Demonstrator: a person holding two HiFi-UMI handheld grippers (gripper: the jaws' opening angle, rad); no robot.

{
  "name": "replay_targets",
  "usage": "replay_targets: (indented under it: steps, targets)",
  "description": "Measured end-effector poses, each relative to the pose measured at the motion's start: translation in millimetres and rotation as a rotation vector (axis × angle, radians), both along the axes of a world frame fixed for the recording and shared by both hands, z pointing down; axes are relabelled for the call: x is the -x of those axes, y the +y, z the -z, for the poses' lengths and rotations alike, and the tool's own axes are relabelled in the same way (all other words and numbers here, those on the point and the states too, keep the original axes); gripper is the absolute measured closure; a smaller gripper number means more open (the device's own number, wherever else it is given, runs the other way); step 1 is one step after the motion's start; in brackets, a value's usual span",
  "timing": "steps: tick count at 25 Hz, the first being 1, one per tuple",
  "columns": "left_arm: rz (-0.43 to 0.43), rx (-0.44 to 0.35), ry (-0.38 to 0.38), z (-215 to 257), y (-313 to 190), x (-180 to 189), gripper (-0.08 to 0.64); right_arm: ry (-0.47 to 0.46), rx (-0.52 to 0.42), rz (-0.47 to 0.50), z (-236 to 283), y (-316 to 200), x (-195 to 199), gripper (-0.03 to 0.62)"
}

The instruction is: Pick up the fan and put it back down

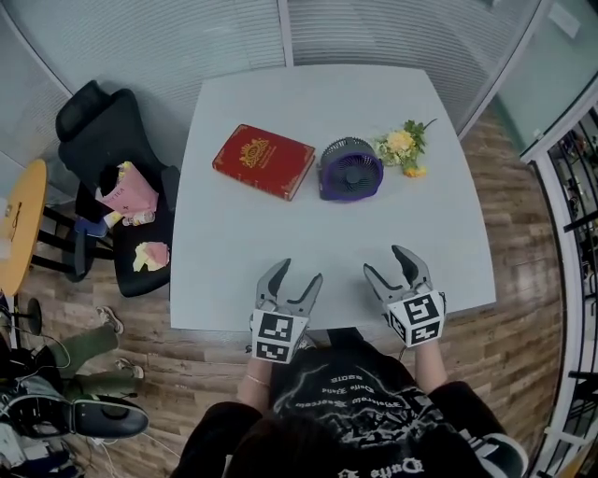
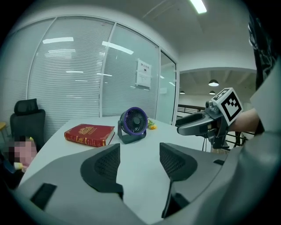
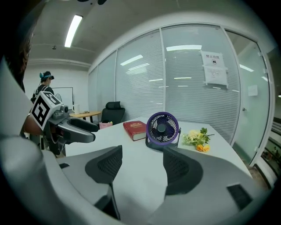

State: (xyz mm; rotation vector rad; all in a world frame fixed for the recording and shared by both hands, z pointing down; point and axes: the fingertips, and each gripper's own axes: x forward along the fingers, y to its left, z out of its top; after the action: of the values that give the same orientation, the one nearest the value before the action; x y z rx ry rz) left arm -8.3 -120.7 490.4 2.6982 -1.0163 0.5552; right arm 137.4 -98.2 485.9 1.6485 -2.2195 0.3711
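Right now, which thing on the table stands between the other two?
The purple fan: red book on one side, yellow flowers on the other.

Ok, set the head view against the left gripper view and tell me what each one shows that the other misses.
Head view only: the wooden floor and the marker cube on the left hand-held gripper. Left gripper view only: the paper notice on the glass wall and a ceiling light. Both: the purple fan, the red book, the black chair and the right hand-held gripper over the white table.
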Motion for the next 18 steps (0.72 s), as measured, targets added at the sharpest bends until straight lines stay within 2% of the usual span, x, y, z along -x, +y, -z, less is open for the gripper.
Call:
replay_targets:
  steps: [3, 8, 12, 13, 18]
  targets:
    - [0.004, -0.014, 0.022, 8, 2, 2, 0.273, -0.028, -0.029, -0.009, 10, 5, 8, 0.293]
    - [-0.015, -0.031, 0.043, 16, 10, 1, 0.273, -0.003, -0.049, 0.017, 15, 12, 19, 0.3]
    - [-0.038, -0.02, 0.07, 19, 16, -1, 0.275, -0.016, -0.071, 0.057, 20, 17, 26, 0.373]
    - [-0.042, -0.028, 0.075, 20, 17, -2, 0.292, -0.014, -0.074, 0.064, 21, 18, 27, 0.395]
    - [-0.064, -0.036, 0.111, 26, 23, -7, 0.475, -0.019, -0.079, 0.061, 21, 21, 28, 0.535]
